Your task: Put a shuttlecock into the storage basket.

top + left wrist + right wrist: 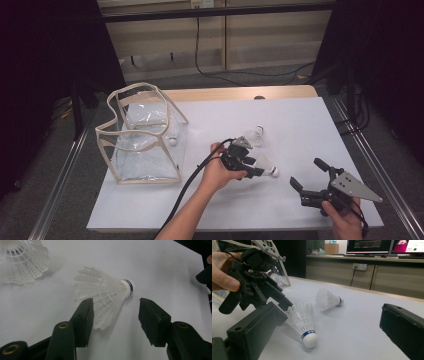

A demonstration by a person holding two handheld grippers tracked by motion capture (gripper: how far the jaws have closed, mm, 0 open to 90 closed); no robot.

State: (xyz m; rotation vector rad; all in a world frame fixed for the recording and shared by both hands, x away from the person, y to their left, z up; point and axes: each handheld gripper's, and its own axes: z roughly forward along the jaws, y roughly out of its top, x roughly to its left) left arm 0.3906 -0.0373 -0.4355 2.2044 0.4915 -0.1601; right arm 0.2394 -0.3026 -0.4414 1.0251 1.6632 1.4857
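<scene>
Left gripper (260,169) of mine is half open around the shuttlecock (105,293) lying on the white table (300,125), pads not gripping it. Right gripper (306,175) sits wide open nearby.

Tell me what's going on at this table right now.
A person's left gripper straddles the skirt of a white shuttlecock lying on the white table, jaws partly apart, not yet clamped. A second shuttlecock lies nearby. The right gripper waits open to the side. A clear bag stands at the left.
</scene>
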